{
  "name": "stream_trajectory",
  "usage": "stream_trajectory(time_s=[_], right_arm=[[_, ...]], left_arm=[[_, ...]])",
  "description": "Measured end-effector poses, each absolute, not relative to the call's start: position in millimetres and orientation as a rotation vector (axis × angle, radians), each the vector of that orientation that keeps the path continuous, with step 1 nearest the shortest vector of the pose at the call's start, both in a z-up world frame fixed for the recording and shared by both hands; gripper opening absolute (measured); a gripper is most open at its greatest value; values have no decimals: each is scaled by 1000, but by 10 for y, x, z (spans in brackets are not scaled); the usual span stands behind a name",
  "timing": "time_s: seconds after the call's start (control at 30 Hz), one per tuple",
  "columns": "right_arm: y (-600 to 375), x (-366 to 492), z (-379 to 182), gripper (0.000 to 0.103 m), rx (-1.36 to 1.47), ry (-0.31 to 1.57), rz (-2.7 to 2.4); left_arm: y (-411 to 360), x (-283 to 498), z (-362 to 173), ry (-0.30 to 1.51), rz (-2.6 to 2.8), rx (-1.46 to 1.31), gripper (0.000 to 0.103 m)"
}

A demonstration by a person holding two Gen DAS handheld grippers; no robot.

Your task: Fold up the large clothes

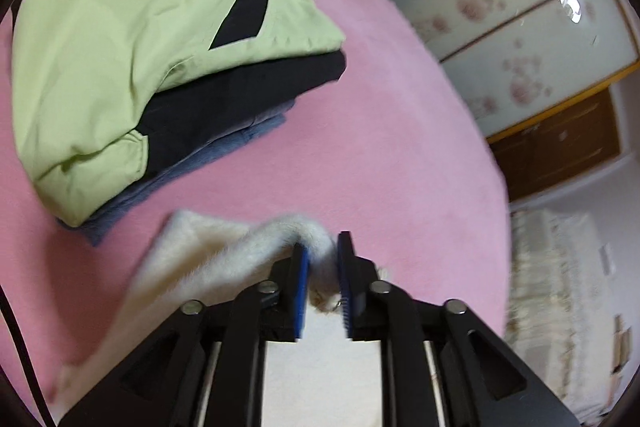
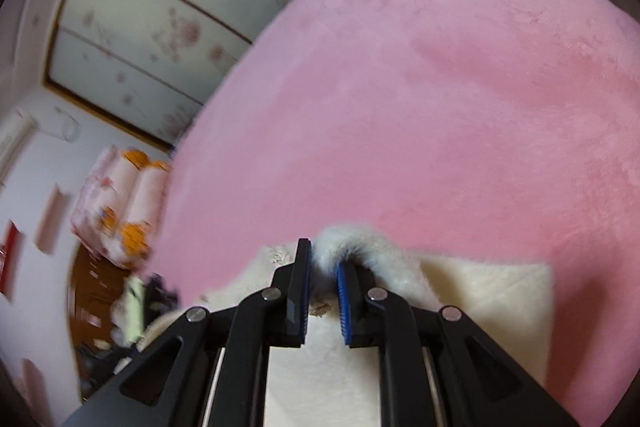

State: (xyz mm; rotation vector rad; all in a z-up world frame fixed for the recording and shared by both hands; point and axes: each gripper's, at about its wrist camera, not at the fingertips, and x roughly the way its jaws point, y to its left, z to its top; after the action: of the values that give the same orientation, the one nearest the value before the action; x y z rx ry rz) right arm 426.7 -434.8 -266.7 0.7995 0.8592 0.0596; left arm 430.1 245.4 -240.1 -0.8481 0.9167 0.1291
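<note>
A cream fleece (image 1: 192, 267) is pinched at a bunched edge by the left gripper (image 1: 323, 259) and the right gripper (image 2: 325, 263), above the pink bed (image 2: 440, 87). Shallow grips risk slippage; the folded stack (image 1: 140, 67) at 10 o'clock could be snagged.

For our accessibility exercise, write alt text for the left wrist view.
The left gripper pinches a fluffy cream garment above a pink blanket. A folded stack, green jacket on top, sits further back on the left.
</note>
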Motion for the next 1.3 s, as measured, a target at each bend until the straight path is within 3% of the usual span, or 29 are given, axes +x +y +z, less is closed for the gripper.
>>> stream_trajectory(time_s=[0.03,0.1,0.2,0.6,0.67,0.7,1.13,1.3], right_arm=[[-4337,4266,-2657,13,765,883,55],[-4349,4256,-2630,18,717,901,42],[-4358,4179,-2495,50,627,896,-34],[-4305,3716,-2727,52,453,1109,18],[-4253,3639,-2739,41,427,1083,74],[-4229,3600,-2743,8,405,1066,88],[-4247,3285,-2713,7,356,1073,-134],[-4087,3303,-2623,14,326,1112,-246]], left_arm=[[2438,4301,-2371,931,145,-813,44],[2398,4263,-2269,941,176,-731,71],[2364,4118,-2152,948,199,-631,71],[2404,3511,-2387,1143,277,-486,72],[2411,3441,-2441,1161,273,-479,72],[2394,3419,-2461,1173,268,-473,72],[1728,3483,-2451,1185,116,-380,72],[1545,3377,-2423,1185,37,-319,72]])
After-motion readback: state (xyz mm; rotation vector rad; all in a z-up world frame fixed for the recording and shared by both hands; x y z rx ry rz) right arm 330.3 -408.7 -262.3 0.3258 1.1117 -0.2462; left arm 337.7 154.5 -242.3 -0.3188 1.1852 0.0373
